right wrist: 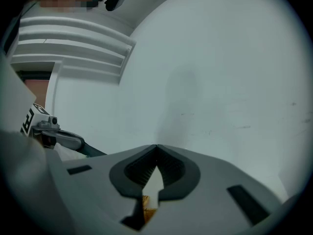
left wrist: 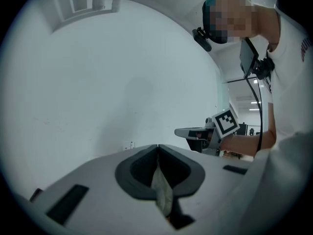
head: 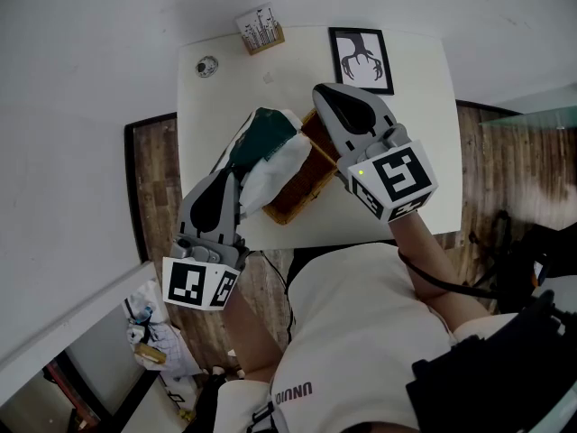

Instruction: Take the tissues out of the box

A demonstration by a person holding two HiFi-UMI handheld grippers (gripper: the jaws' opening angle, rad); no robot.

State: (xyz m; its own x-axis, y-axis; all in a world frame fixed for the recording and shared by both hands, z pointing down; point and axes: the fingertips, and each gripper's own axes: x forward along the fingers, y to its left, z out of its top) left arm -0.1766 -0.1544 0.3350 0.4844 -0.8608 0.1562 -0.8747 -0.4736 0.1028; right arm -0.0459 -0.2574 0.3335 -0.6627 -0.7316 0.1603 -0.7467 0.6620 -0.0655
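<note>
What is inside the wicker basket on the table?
A green-and-white tissue pack lies across the basket; its bottom is hidden under the pack and the right gripper.

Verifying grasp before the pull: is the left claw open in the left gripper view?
No, the left claw is shut, its jaws pressed together on a thin strip of white tissue.

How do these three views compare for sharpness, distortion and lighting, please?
Head view: sharp and evenly lit, with only soft shadows on the table. Left gripper view: strong fisheye with dark corners, the near jaws soft. Right gripper view: the same fisheye and dark corners, flat light on the wall.
</note>
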